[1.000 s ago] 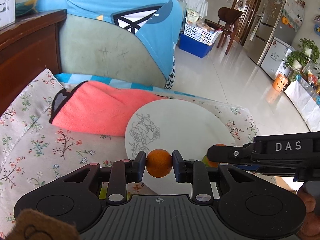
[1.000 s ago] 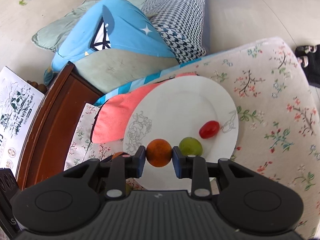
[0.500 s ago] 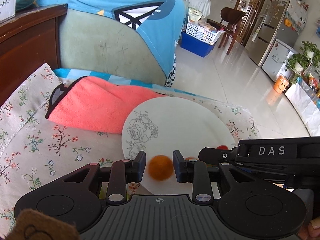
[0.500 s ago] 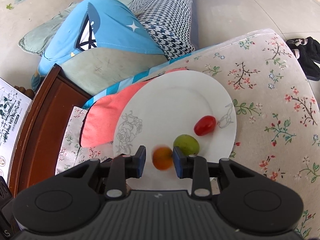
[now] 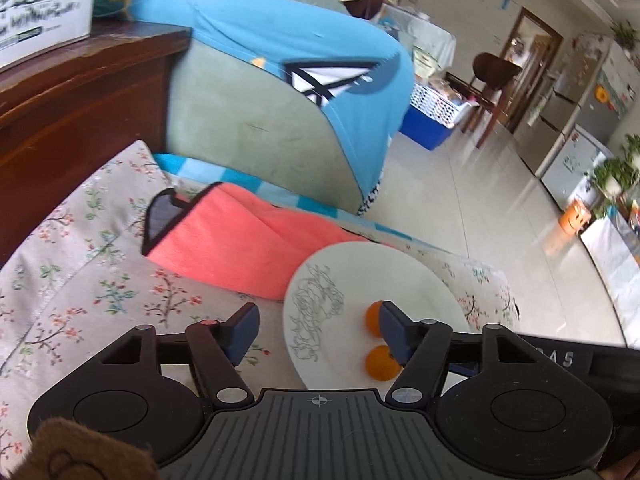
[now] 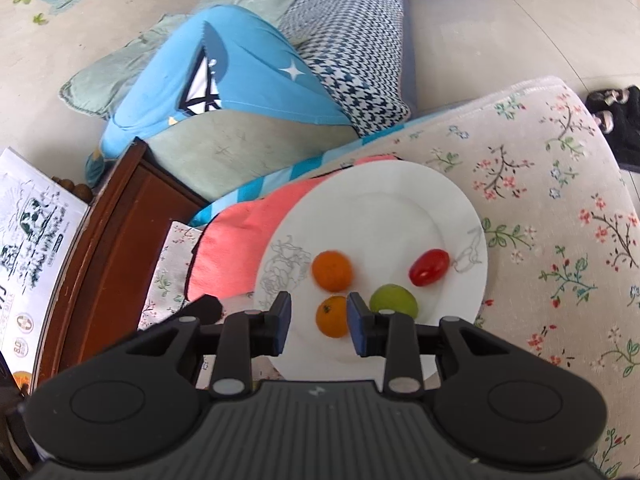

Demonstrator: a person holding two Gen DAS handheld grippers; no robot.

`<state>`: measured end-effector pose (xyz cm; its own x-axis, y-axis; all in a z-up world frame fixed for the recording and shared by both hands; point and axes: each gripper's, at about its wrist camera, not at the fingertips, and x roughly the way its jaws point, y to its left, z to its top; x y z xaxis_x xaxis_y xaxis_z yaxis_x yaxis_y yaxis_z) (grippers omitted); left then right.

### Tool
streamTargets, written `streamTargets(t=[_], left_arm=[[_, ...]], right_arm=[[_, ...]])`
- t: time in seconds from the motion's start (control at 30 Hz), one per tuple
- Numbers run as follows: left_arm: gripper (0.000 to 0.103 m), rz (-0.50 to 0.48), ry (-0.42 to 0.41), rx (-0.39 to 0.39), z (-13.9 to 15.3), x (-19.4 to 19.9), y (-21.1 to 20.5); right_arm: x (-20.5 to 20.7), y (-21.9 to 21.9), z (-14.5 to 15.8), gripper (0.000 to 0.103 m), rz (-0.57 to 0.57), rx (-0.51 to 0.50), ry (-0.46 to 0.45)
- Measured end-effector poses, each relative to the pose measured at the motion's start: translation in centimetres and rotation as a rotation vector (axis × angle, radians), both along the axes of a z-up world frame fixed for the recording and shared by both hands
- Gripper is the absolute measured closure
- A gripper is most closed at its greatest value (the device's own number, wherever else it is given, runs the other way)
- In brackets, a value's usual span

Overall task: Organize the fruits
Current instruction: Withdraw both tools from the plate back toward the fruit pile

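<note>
A white plate [image 6: 384, 200] with a grey rose drawing lies on the floral cushion. On it sit two oranges [image 6: 332, 271] [image 6: 331, 316], a green fruit [image 6: 394, 300] and a red tomato [image 6: 430, 267]. My right gripper [image 6: 319, 318] is open above the plate, with the nearer orange lying loose between its fingers. My left gripper [image 5: 316, 330] is open wide and empty over the plate's left edge [image 5: 290, 320]. Both oranges [image 5: 374, 318] [image 5: 382, 362] show beside its right finger.
A coral towel [image 5: 240, 240] lies behind the plate on the floral cushion [image 6: 560, 200]. A dark wooden headboard [image 5: 80, 92] stands at the left. A blue and green cushion [image 5: 280, 100] rises behind. Tiled floor [image 5: 480, 200] drops off to the right.
Both grippers have opened and let go of their oranges, which now lie on the plate. The left gripper has shifted left and opened wide.
</note>
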<state>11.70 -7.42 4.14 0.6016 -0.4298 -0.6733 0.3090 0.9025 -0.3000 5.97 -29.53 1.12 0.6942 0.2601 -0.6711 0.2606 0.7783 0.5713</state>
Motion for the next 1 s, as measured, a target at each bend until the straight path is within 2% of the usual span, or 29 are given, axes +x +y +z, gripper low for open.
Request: streamTargets(t=[0.13,0.3,0.57,0.73,1.0], left_arm=[[0.027,0.034,0.009,0.007,0.4,-0.6,1.6],[0.027,0.074,0.019,0.032,0.5,-1.9,4.0],[0.027,0.096,0.045,0.004,0.6,-4.0,7.3],[0.027,0.069,0.073,0.055,-0.5,-4.9,7.8],[0.027,0.007,0.099,0.154,-2.5,-6.3,7.3]], right_arm=[[-0.5,0.9,0.9,0.069,0.036,-0.036,-0.024],[-1.5,2.1,1.7,0.066,0.082,-0.086,-0.052],[-3.6,4.3,1.4,0.066,0.185,-0.157,-0.054],[-4.2,5.3,1.0,0.059,0.246,-0.180,-0.052],[-4.5,6.7,0.1,0.058,0.335,-0.223,-0.036]])
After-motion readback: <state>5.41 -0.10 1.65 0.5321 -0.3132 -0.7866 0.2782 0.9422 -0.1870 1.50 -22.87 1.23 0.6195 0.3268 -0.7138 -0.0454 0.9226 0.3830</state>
